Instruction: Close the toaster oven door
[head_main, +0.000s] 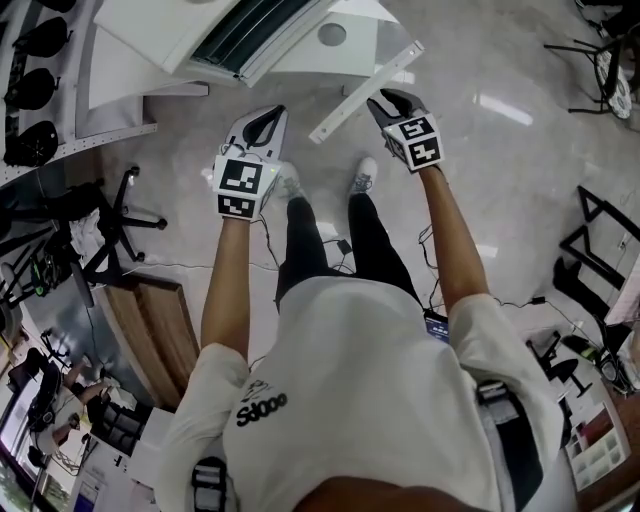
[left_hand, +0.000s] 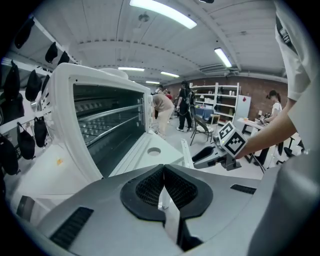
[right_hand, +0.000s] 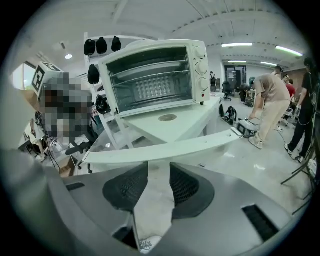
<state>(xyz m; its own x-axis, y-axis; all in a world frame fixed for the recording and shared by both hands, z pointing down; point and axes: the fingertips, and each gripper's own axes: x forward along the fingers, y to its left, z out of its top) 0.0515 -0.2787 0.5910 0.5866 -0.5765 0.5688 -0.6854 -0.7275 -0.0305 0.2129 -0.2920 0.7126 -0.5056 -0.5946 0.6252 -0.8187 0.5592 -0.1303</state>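
The white toaster oven (head_main: 250, 40) stands on a white table (head_main: 350, 45) with its door swung down flat. The door's white handle bar (head_main: 365, 90) points toward me. In the right gripper view the oven (right_hand: 150, 80) faces me and the handle bar (right_hand: 165, 149) lies just beyond my right gripper (right_hand: 158, 164). That gripper is open, with nothing between its pads. My left gripper (left_hand: 163, 166) is shut and empty. It hovers left of the door, in front of the oven cavity (left_hand: 100, 125). The head view shows the left gripper (head_main: 268, 118) and the right gripper (head_main: 383, 100) on either side of the handle's near end.
A black office chair (head_main: 110, 215) stands at the left, beside a shelf with dark gear (head_main: 35, 90). Cables trail on the floor near my feet (head_main: 345, 245). Several people (right_hand: 270, 95) and shelving stand further back in the room.
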